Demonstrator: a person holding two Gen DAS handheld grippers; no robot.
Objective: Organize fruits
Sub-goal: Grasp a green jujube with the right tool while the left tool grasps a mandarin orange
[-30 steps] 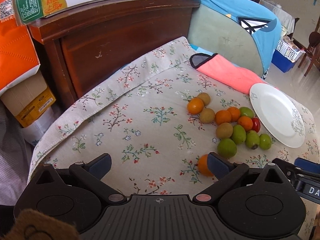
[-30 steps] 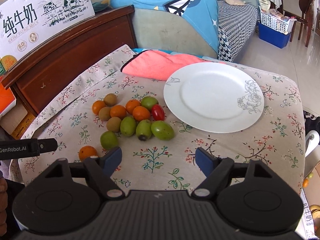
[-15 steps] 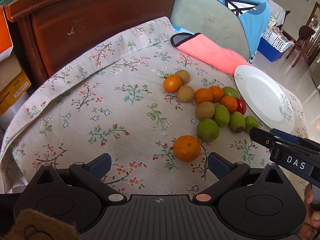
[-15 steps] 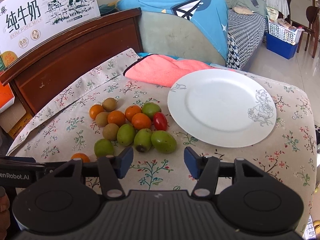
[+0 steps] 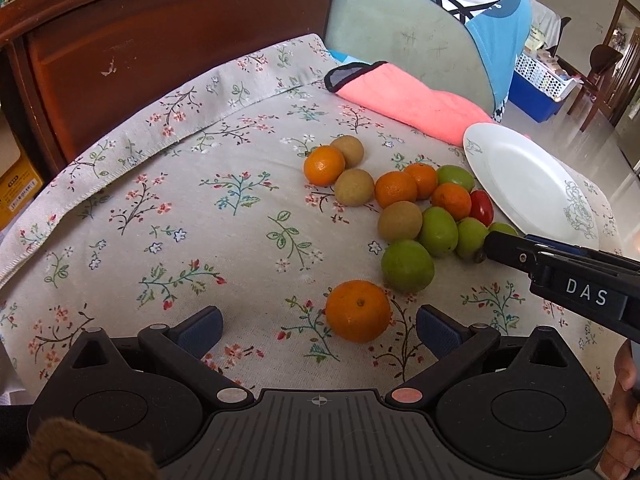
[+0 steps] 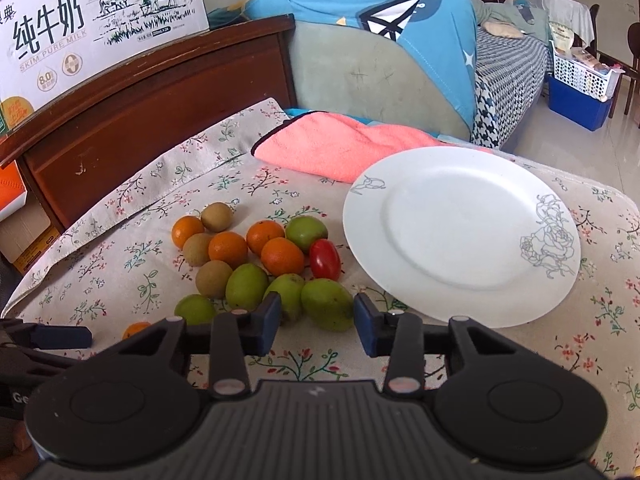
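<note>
Fruit lies heaped mid-frame on the floral surface (image 6: 500, 364), beside a bare white plate (image 6: 460, 232) to its right. The right hand-held gripper (image 6: 316, 326) has just been closing its jaws to a narrow gap, with a green fruit (image 6: 326, 308) just beyond the tips, not yet pinched as far as I can tell. To do this step well, I'd say ease the pads forward around that one fruit's middle, clear of the neighbouring green fruit (image 6: 290, 294) at its left, close gently, then lift straight up before swinging right to the plate, since round fruit rolls easily.

The left hand-held gripper (image 5: 318, 326) stands wide, with a lone orange (image 5: 358, 310) just ahead of its jaws near the bottom of the frame, untouched. Only the left wrist view shows that orange whole; the right wrist view catches a sliver at lower left. Only the right wrist view shows the whole plate and the milk carton box (image 6: 96, 20) at upper left.
</note>
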